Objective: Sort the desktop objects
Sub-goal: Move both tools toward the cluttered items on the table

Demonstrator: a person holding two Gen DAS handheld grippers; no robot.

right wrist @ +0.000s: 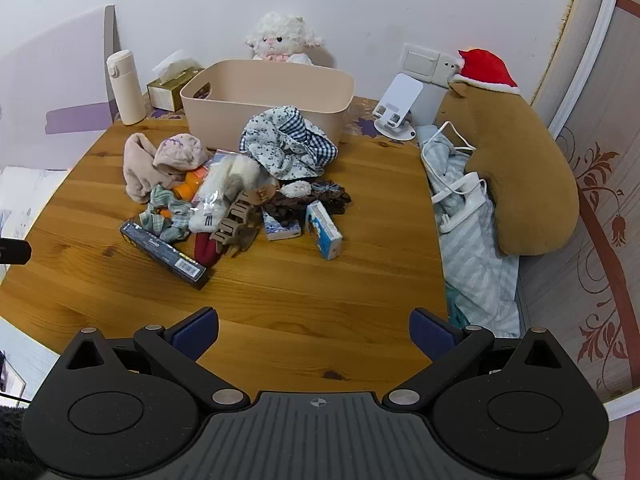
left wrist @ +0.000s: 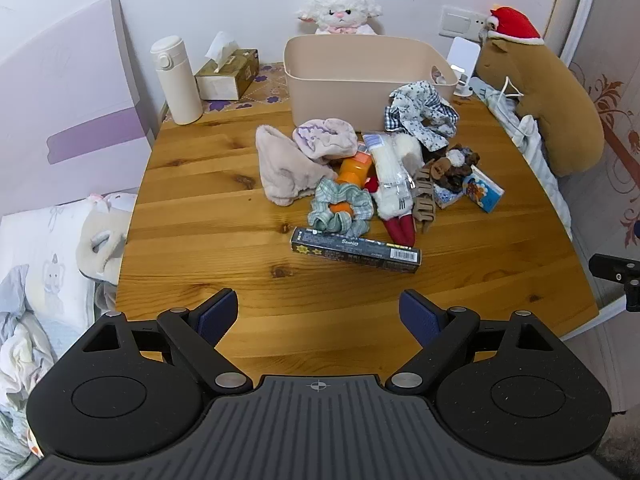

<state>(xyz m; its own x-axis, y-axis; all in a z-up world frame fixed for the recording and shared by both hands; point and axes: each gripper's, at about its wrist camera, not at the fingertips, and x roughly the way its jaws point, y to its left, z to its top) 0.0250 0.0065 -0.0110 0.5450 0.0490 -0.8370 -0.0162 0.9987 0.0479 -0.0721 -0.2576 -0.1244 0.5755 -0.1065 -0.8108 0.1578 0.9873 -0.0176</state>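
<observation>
A heap of small things lies mid-table in front of a beige bin (left wrist: 360, 80) (right wrist: 264, 96). In it are a long dark box (left wrist: 356, 250) (right wrist: 164, 256), a green checked scrunchie (left wrist: 340, 208) (right wrist: 166, 216), pink fluffy cloths (left wrist: 288, 168) (right wrist: 160, 160), a blue-and-white patterned cloth (left wrist: 422, 114) (right wrist: 284, 142), a tan hair claw (left wrist: 424, 200) (right wrist: 234, 220) and two small tissue packs (right wrist: 324, 230). My left gripper (left wrist: 319, 316) is open over bare wood near the table's front, short of the dark box. My right gripper (right wrist: 315, 330) is open too, nothing between its fingers.
A cream flask (left wrist: 178, 80) (right wrist: 125, 87) and a tissue box (left wrist: 228, 74) stand at the back left. A white phone stand (right wrist: 396, 110) is at the back right. A brown plush with a red hat (right wrist: 516, 160) lies past the table's right edge on striped bedding.
</observation>
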